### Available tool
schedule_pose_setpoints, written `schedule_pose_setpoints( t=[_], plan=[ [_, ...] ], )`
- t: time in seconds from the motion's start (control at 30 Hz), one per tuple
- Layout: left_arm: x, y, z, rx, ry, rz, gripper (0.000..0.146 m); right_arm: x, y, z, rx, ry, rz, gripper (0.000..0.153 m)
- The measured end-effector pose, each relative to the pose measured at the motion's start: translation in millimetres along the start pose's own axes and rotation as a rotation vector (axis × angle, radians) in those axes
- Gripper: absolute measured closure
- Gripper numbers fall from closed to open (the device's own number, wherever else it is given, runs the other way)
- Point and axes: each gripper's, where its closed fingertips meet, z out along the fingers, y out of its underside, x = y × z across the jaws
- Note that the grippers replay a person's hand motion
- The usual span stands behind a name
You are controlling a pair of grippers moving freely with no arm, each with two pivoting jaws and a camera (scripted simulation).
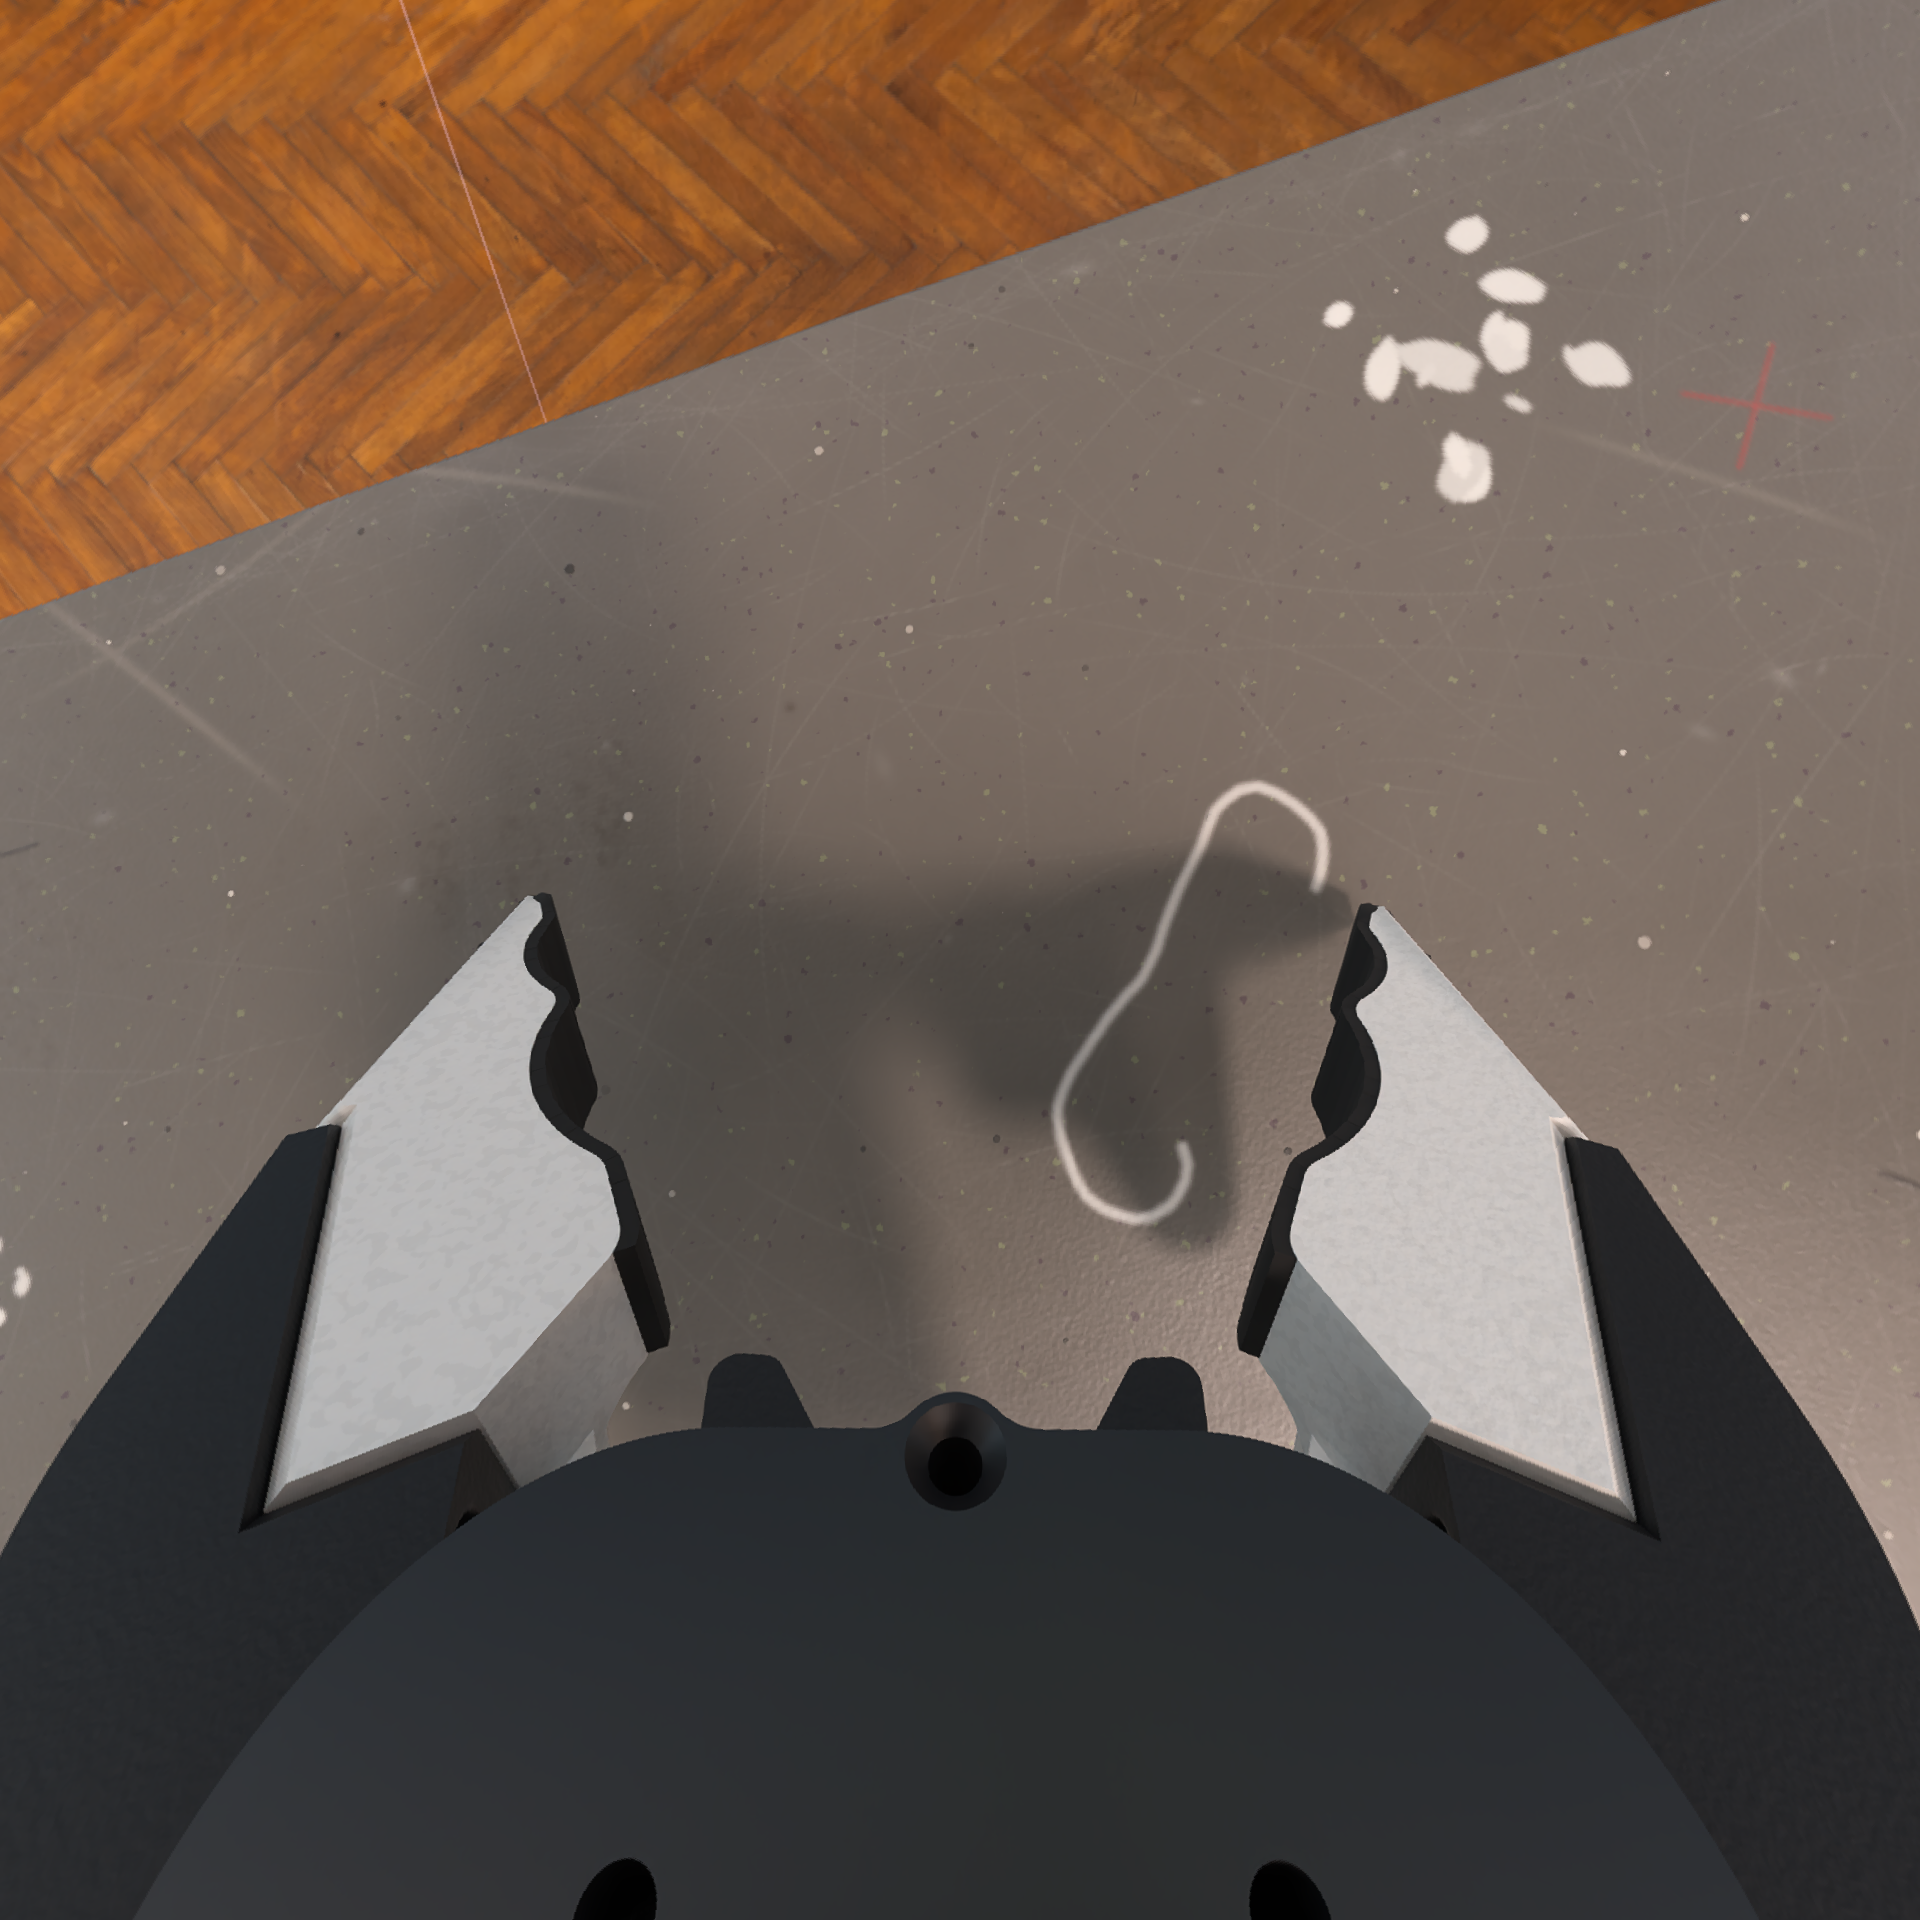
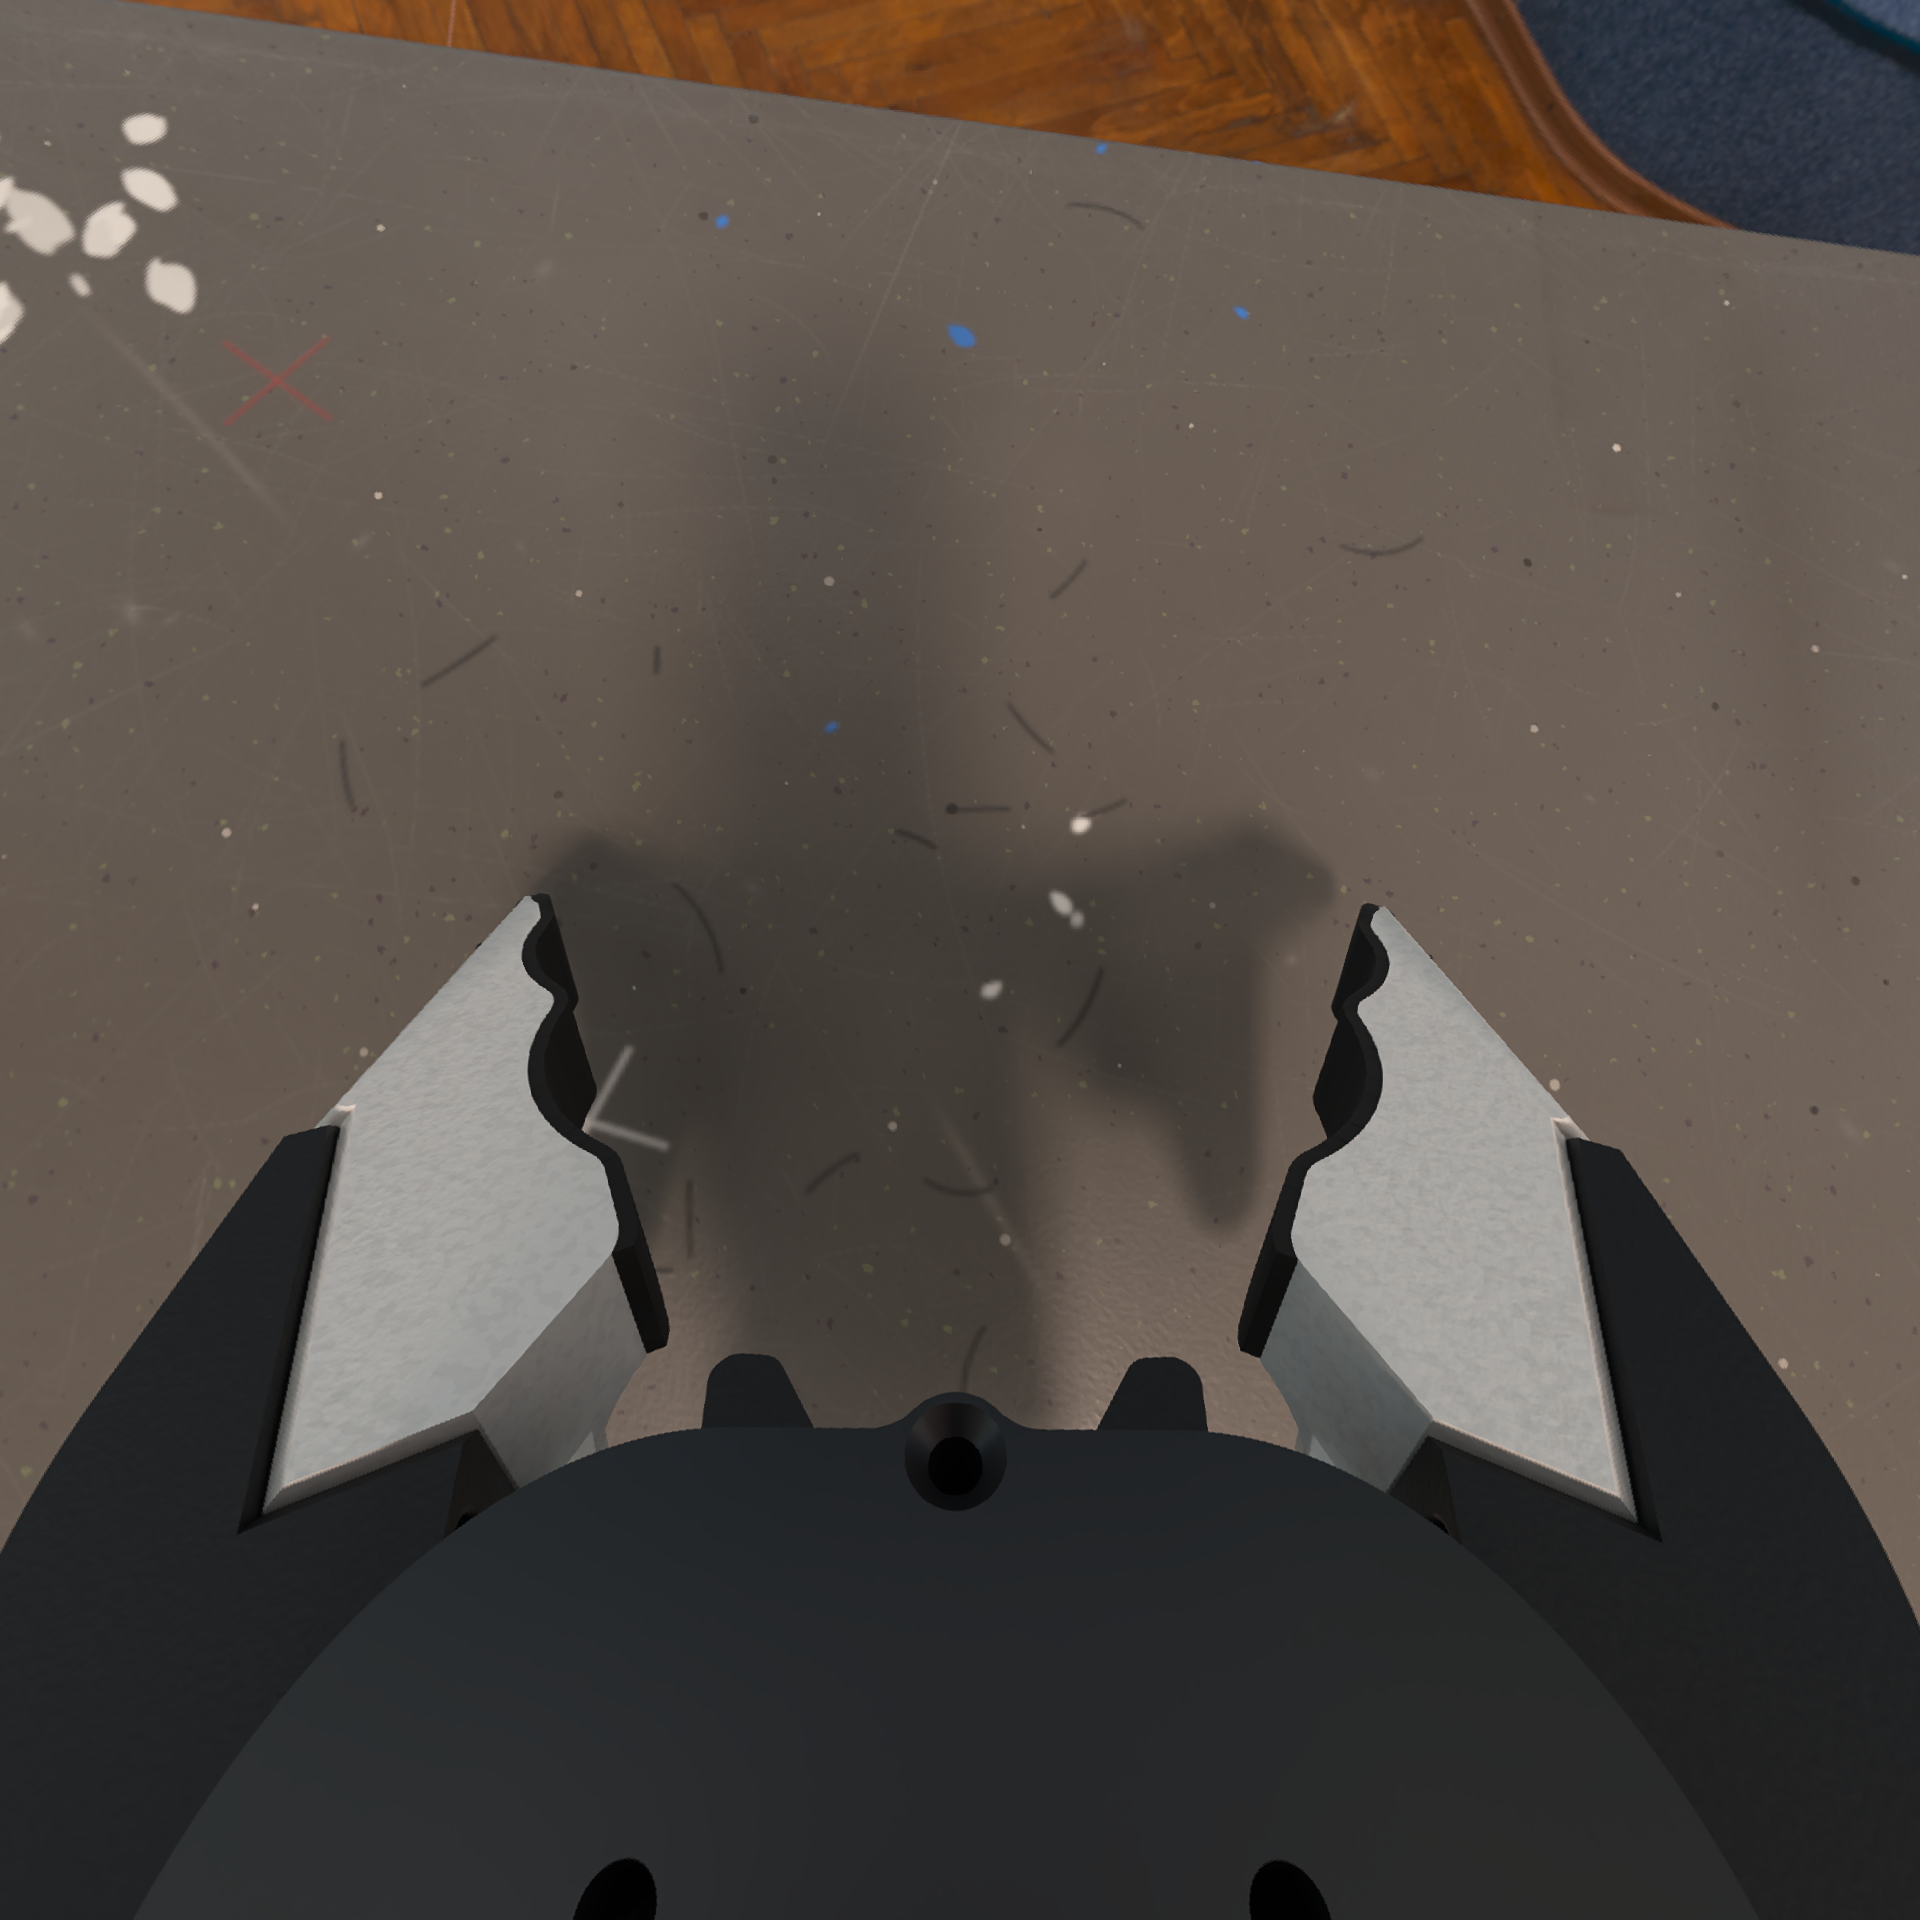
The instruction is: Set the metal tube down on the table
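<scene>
Your grey table (image 1: 831,623) sits over wood floor (image 1: 260,208), marked with white paint flecks (image 1: 1455,353); left gripper (image 1: 951,914) and right gripper (image 2: 951,914) both hang spread and empty; no metal tube shows in either view, so find it before you lower anything.

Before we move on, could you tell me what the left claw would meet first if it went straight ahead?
Probably the bare grey table: the open left claw holds nothing, and no tube shows.
</scene>
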Motion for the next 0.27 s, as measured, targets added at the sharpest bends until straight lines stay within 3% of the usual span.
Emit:
schedule_pose_setpoints(
  t=[0.27],
  plan=[
    [3.0, -3.3, 2.5, 0.059, -0.008, -0.013, 0.003, -10.5, -5.2, 9.0, 0.027, -0.031, 0.041, 0.009]
  ],
)
